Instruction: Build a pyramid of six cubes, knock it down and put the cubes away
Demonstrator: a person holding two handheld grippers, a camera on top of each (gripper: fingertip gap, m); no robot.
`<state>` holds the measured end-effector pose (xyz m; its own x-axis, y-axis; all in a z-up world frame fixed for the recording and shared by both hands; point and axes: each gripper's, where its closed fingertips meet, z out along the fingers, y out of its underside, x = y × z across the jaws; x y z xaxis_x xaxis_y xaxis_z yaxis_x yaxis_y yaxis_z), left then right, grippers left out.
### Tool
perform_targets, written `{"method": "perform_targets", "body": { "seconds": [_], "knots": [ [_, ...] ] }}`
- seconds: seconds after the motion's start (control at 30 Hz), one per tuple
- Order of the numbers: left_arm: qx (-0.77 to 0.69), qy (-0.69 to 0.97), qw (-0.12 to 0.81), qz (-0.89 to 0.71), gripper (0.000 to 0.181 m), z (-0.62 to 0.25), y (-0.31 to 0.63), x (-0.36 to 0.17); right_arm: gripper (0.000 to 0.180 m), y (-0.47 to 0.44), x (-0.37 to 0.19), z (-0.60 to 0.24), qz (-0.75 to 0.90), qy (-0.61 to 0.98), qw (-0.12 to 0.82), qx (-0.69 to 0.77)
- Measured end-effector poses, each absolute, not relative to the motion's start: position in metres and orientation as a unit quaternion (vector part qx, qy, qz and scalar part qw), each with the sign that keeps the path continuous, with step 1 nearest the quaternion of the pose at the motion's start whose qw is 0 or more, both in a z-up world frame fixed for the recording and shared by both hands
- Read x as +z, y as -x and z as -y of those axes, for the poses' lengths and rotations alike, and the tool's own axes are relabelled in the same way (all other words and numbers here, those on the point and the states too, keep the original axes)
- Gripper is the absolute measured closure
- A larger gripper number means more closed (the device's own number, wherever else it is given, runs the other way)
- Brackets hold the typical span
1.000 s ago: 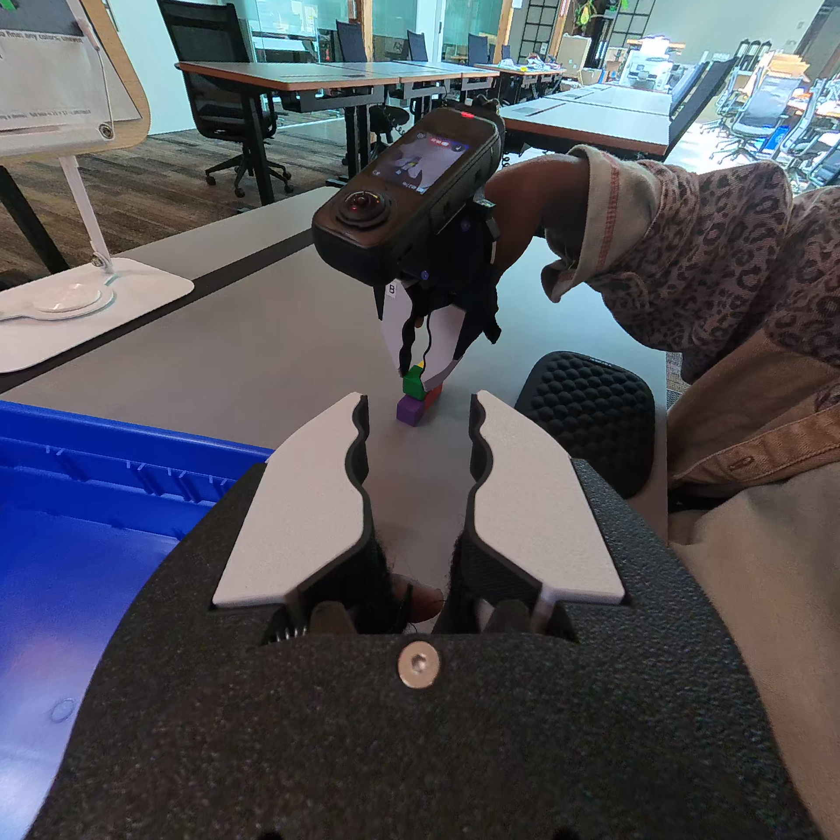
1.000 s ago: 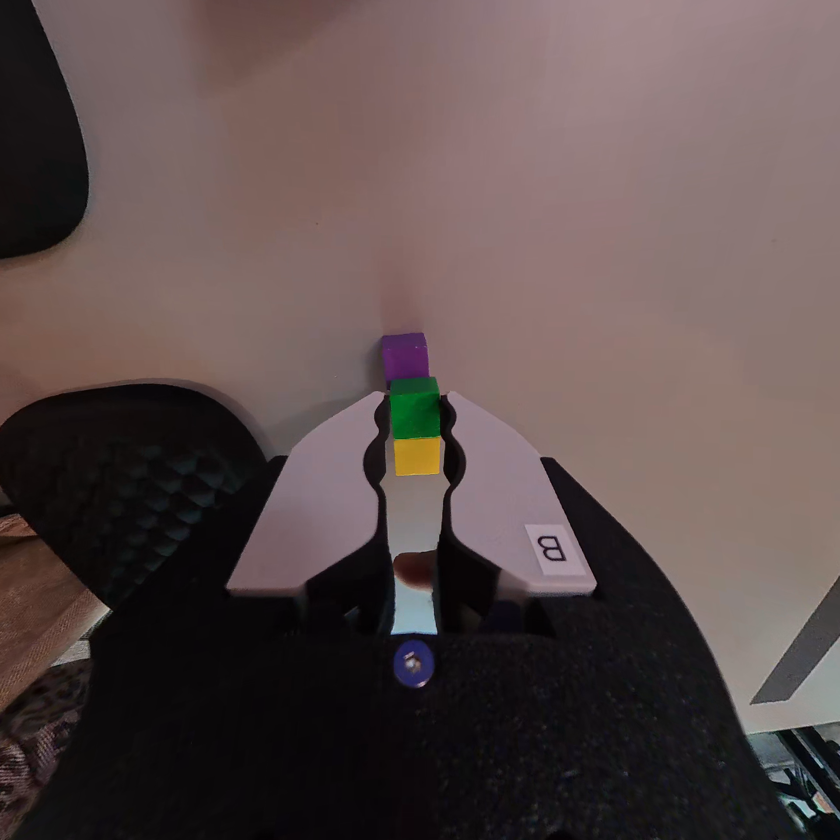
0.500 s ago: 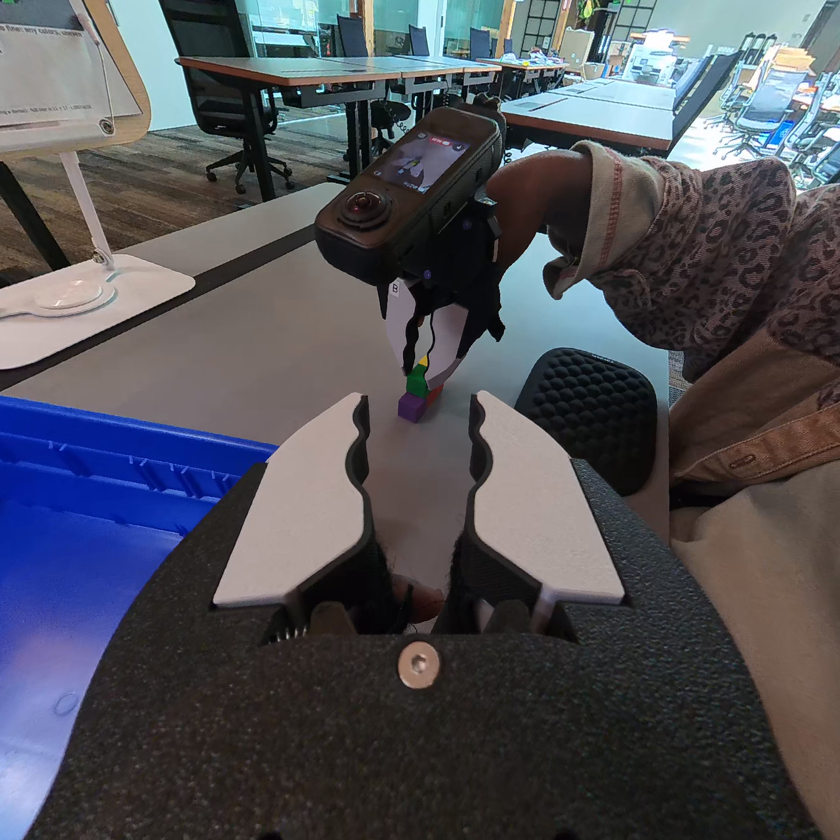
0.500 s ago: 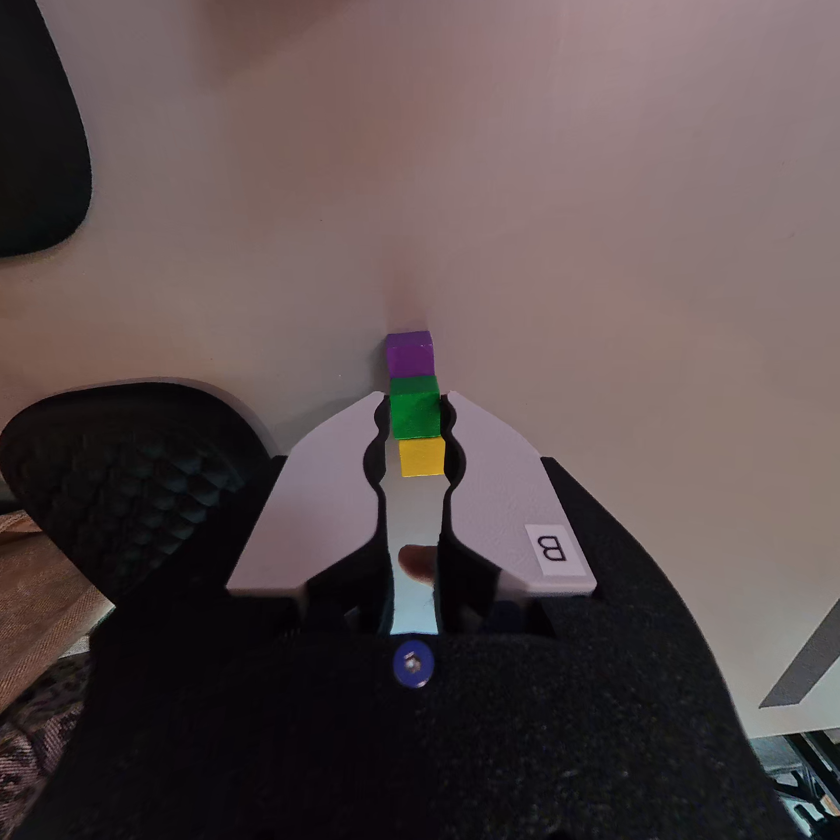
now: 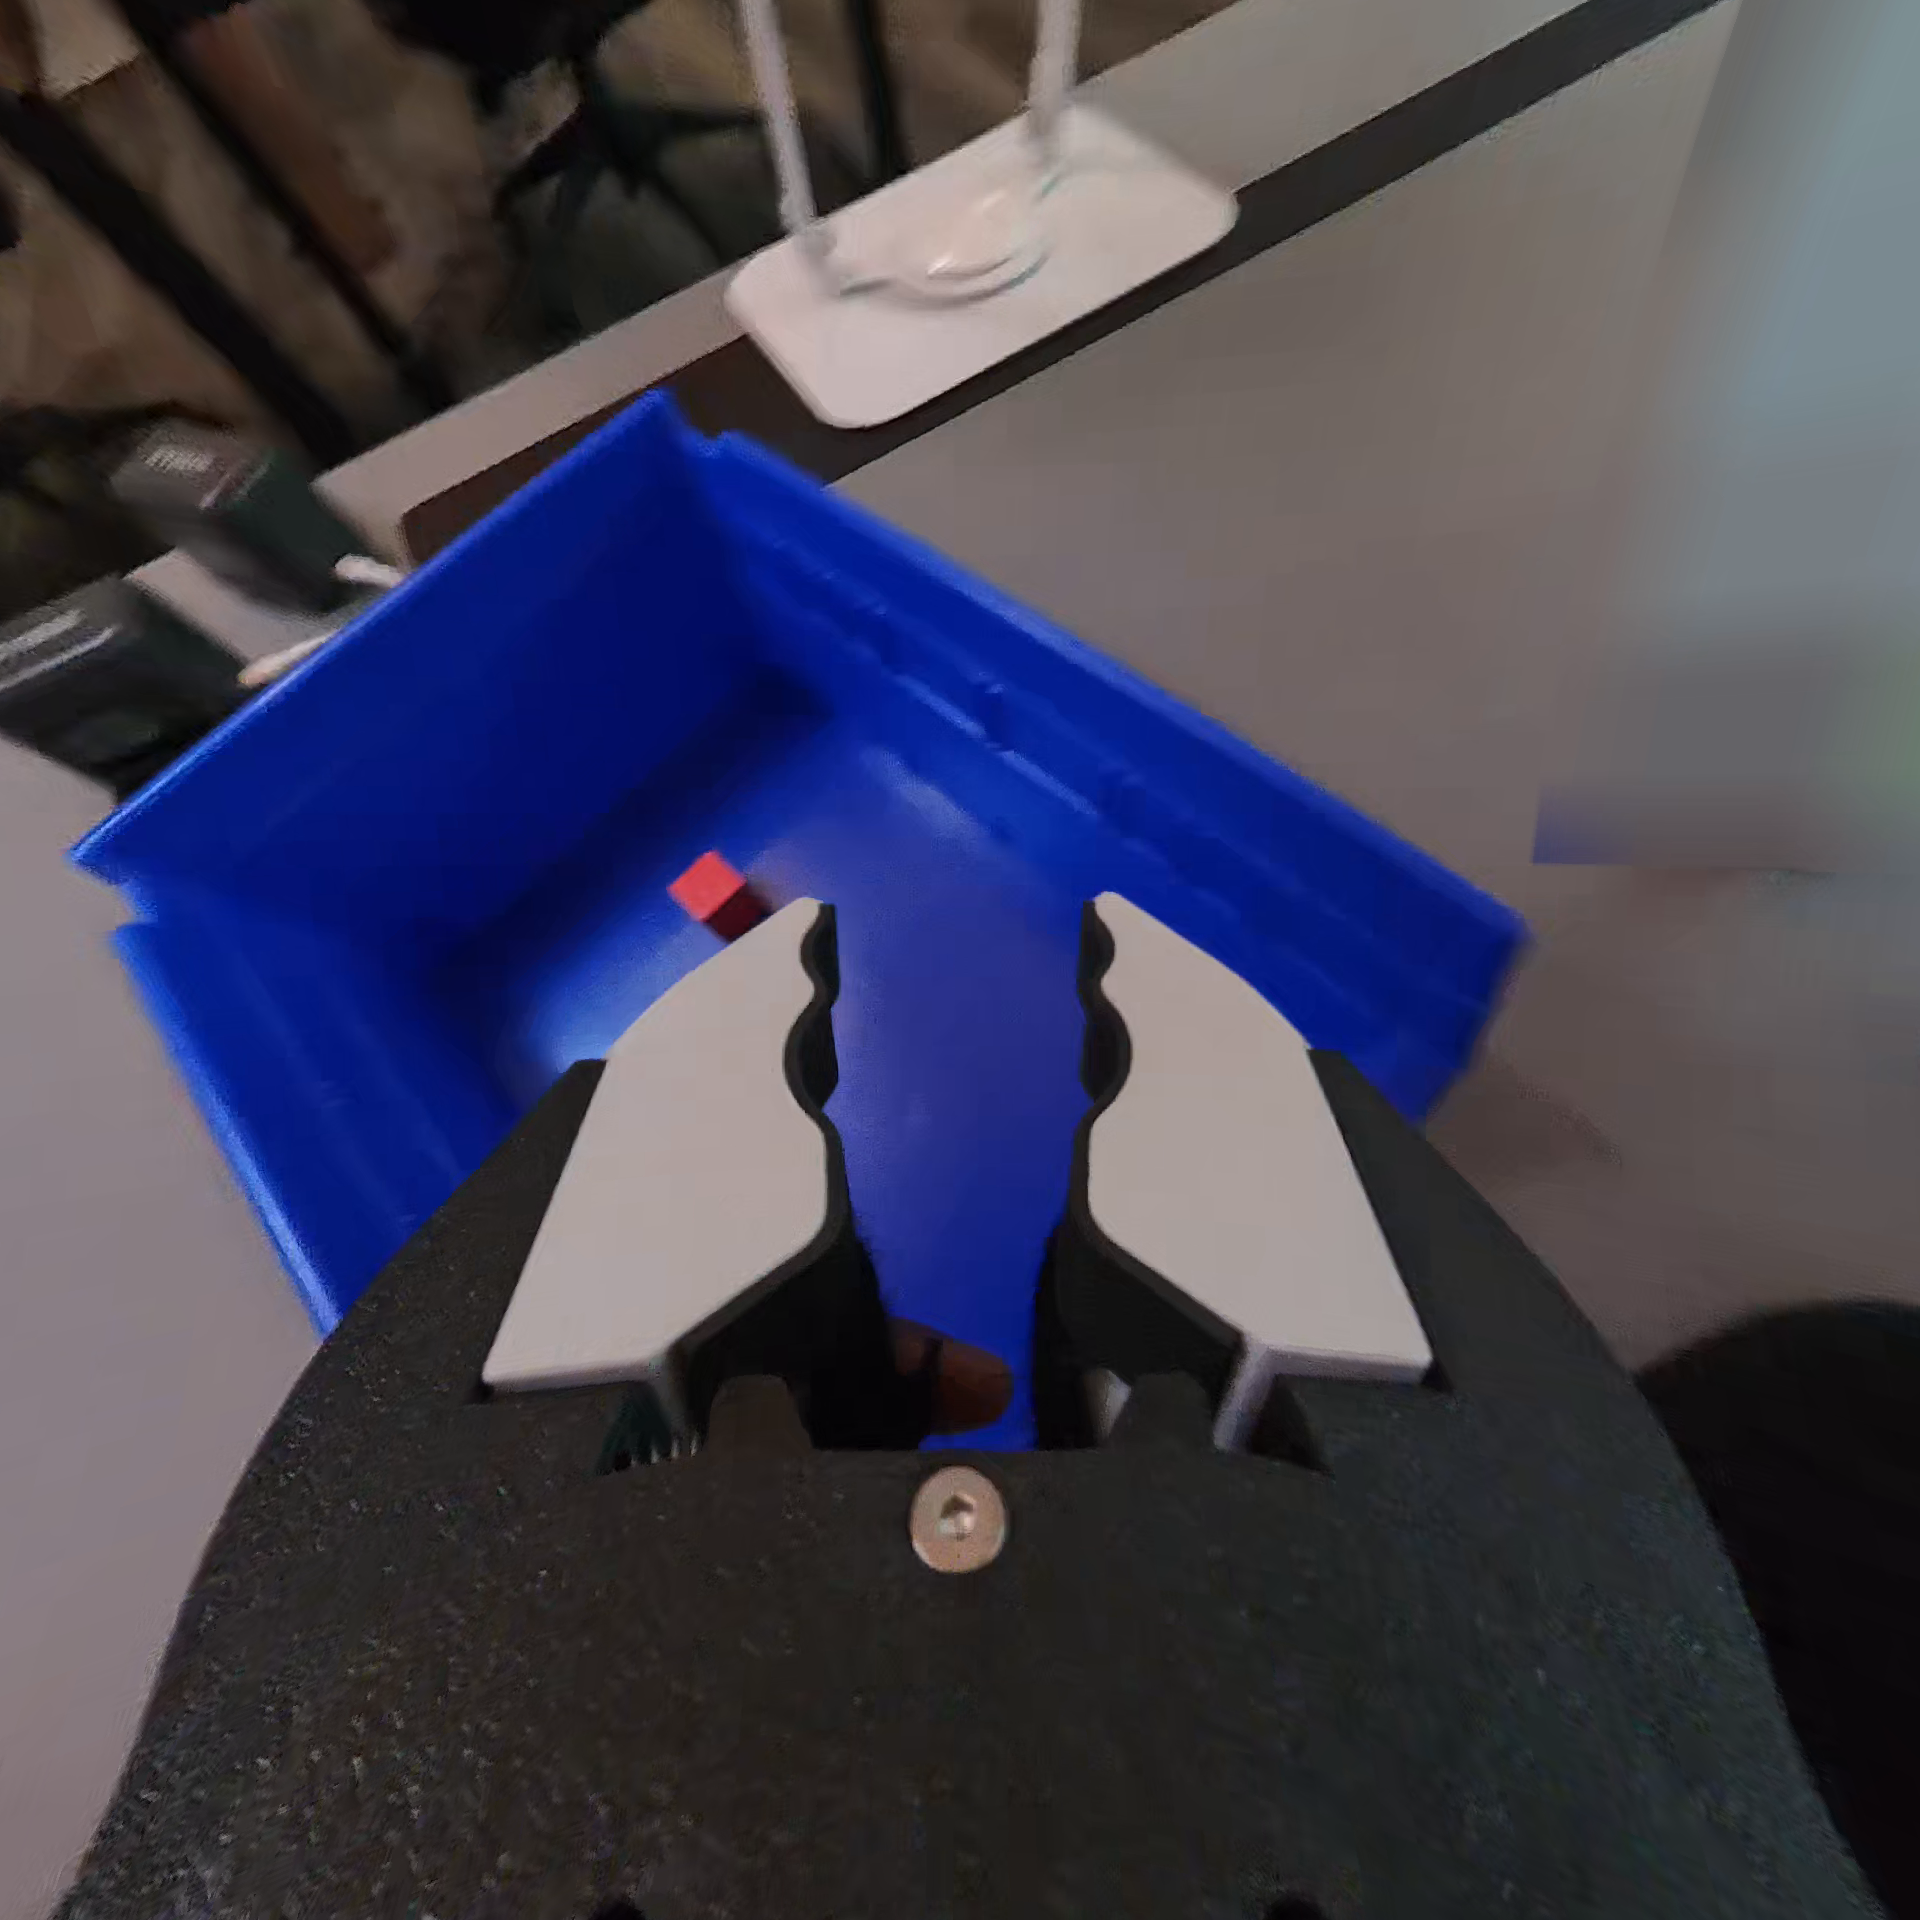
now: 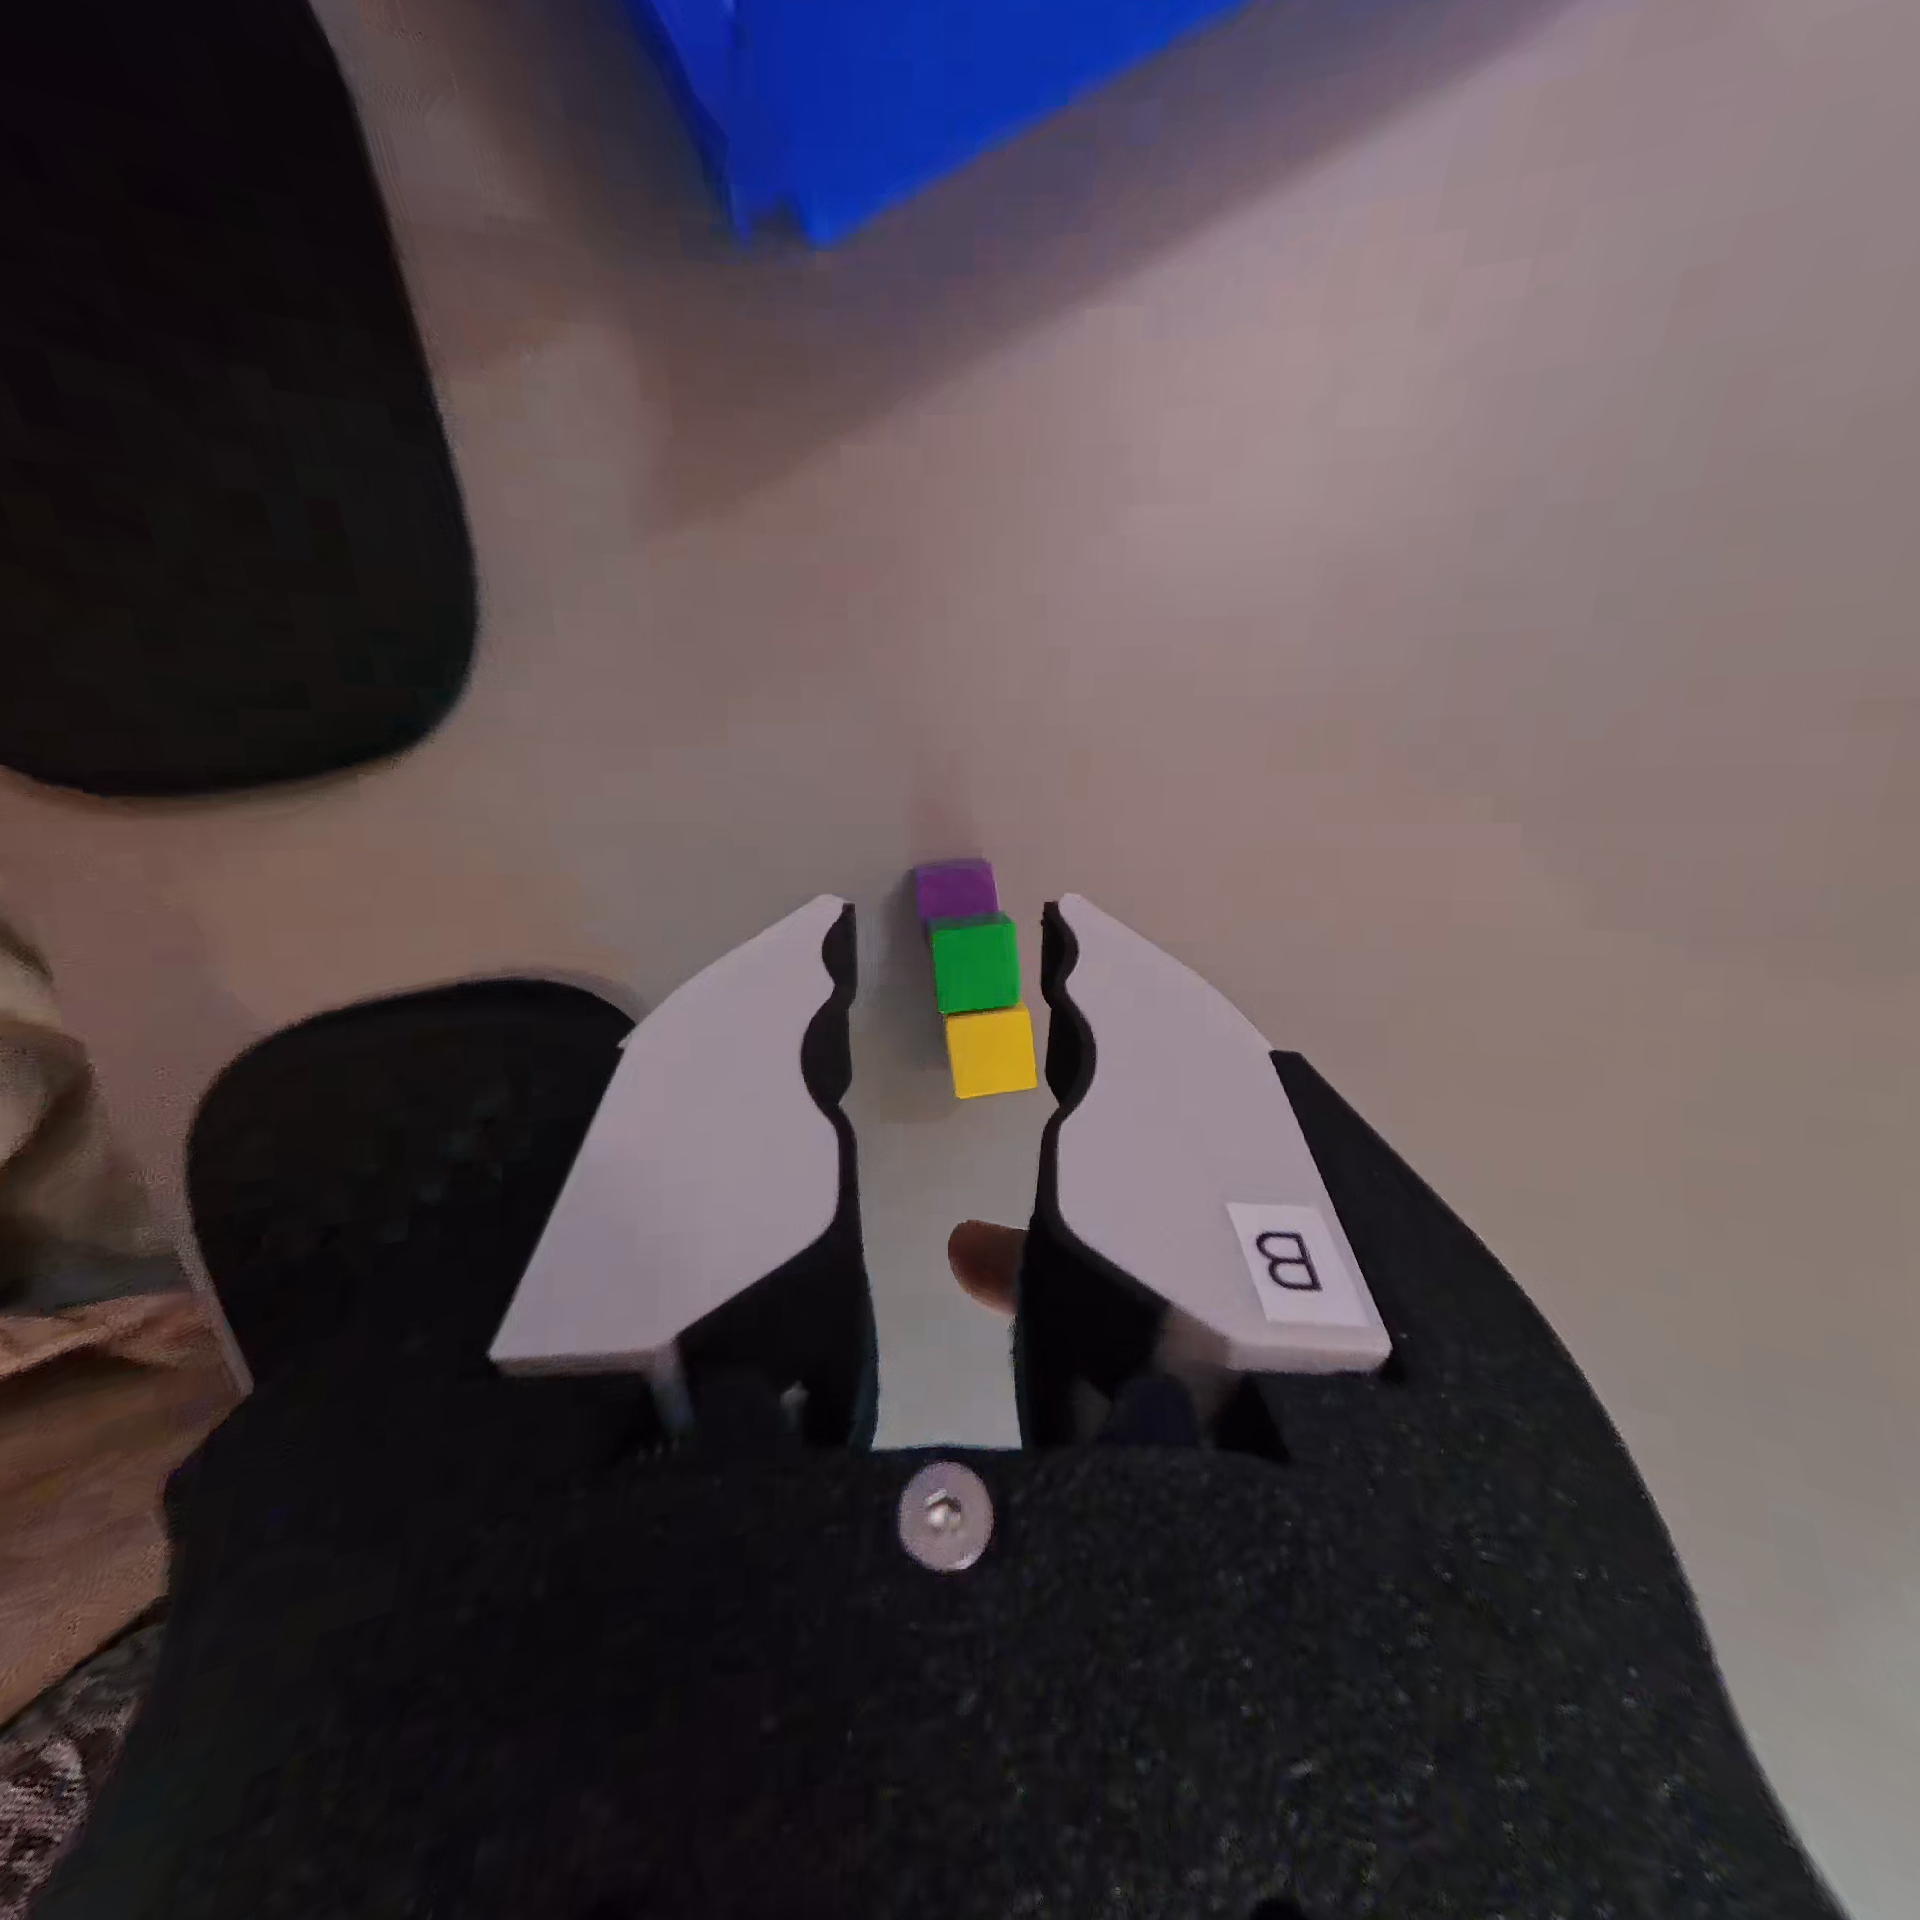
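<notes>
Right gripper sits low over the counter, jaws spread apart w/ nothing clamped. Between them, but touching neither, is a run of three small cubes: yellow cube nearest the camera, green cube in the middle, purple cube farthest, just past the tips. They overlap in this view, so prob. a stack seen from above, though a flat row can't be ruled out. The line of cubes runs along the gap, slightly off-centre toward the jaw that carries a white sticker. A fingertip shows deep in the gap behind the jaws.

Left gripper hangs above a blue bin, jaws also open and empty. A red cube lies on the bin floor, just beyond and to the outside of the jaw on the left of the picture, not between the tips. So the left gripper is the nearer one to the red cube; the right is nearer the three-cube run.

Counter is plain pale grey, matte. A corner of the bin shows at the top of the right wrist view, well apart from the cubes. A white flat stand base sits past the bin near a dark strip in the counter. Black pad lies off to the side of the cubes. Left view is motion-blurred; room behind is dim, details unclear.
</notes>
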<state>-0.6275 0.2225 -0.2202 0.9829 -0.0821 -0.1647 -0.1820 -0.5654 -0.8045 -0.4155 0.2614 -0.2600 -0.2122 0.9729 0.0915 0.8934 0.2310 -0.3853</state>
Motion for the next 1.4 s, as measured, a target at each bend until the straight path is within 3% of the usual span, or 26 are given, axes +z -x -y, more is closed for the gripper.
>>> {"method": "perform_targets", "body": {
  "seconds": [0.33,0.6,0.73,0.87,1.0,1.07,1.2,1.4],
  "knots": [
    [0.042,0.964,0.253,0.065,0.135,-0.276,0.716,-0.291,0.148,0.404,-0.23,-0.252,0.71,0.611,0.275,0.215],
    [0.021,0.976,0.201,0.086,0.137,-0.282,0.73,-0.324,0.152,0.394,-0.224,-0.256,0.697,0.609,0.304,0.224],
    [0.0,0.975,0.204,0.086,0.16,-0.283,0.726,-0.328,0.152,0.391,-0.222,-0.257,0.695,0.608,0.313,0.221],
    [-0.07,0.949,0.3,0.066,0.16,-0.287,0.702,-0.296,0.155,0.398,-0.215,-0.252,0.679,0.601,0.333,0.261],
    [-0.288,0.777,0.552,-0.092,0.16,-0.275,0.597,-0.183,0.156,0.422,-0.176,-0.231,0.603,0.556,0.378,0.429],
    [-0.397,0.652,0.624,-0.169,0.16,-0.236,0.541,-0.133,0.156,0.431,-0.147,-0.222,0.542,0.52,0.393,0.53],
    [-0.52,0.516,0.642,-0.226,0.161,-0.179,0.477,-0.098,0.14,0.442,-0.108,-0.2,0.457,0.469,0.363,0.663],
    [-0.538,0.483,0.65,-0.234,0.161,-0.163,0.451,-0.097,0.139,0.454,-0.094,-0.17,0.45,0.441,0.332,0.702]
  ]
}}
